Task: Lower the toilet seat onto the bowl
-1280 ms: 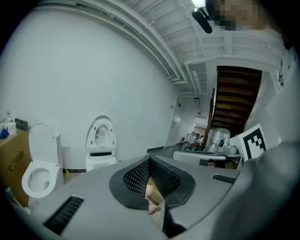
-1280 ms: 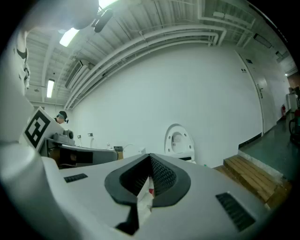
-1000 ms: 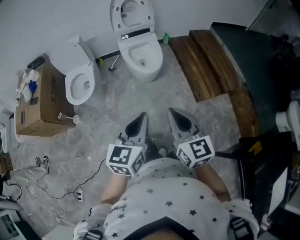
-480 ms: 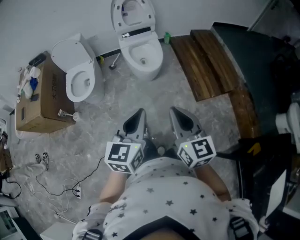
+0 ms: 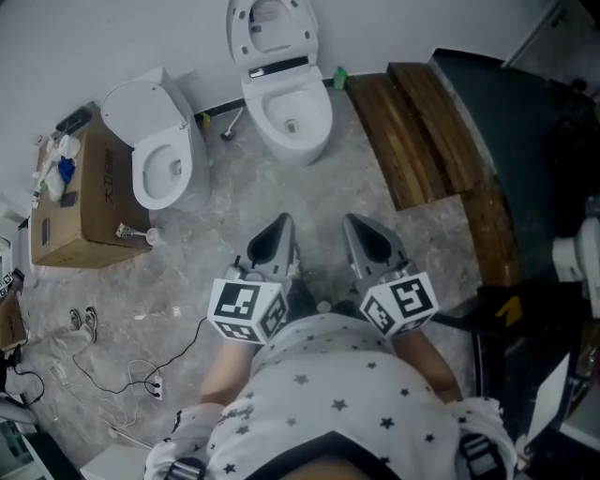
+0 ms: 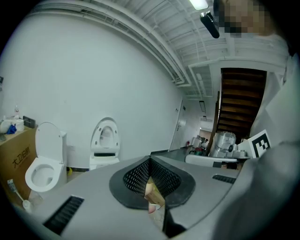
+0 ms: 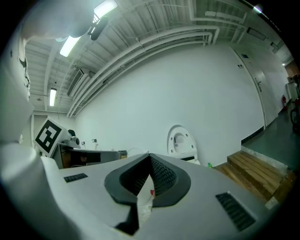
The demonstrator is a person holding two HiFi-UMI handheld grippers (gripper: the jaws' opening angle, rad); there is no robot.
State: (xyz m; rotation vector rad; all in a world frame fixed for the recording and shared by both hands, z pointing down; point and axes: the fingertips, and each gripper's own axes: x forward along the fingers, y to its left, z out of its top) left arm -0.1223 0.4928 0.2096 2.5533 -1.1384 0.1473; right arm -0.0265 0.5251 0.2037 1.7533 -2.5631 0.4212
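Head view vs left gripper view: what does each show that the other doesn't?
Head view only: the right tool with its closed jaws, cables on the floor, and a green bottle beside the far toilet.

Left gripper view only: a ceiling light and a dark staircase.

Both: the far toilet with its seat raised, a second toilet, the cardboard box, and the left tool, jaws together.

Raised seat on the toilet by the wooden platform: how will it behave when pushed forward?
Likely stiff: the seat looks like rigid moulded plastic. Hinged behind the bowl, it should pivot, not slide. Past upright it may drop and slam.
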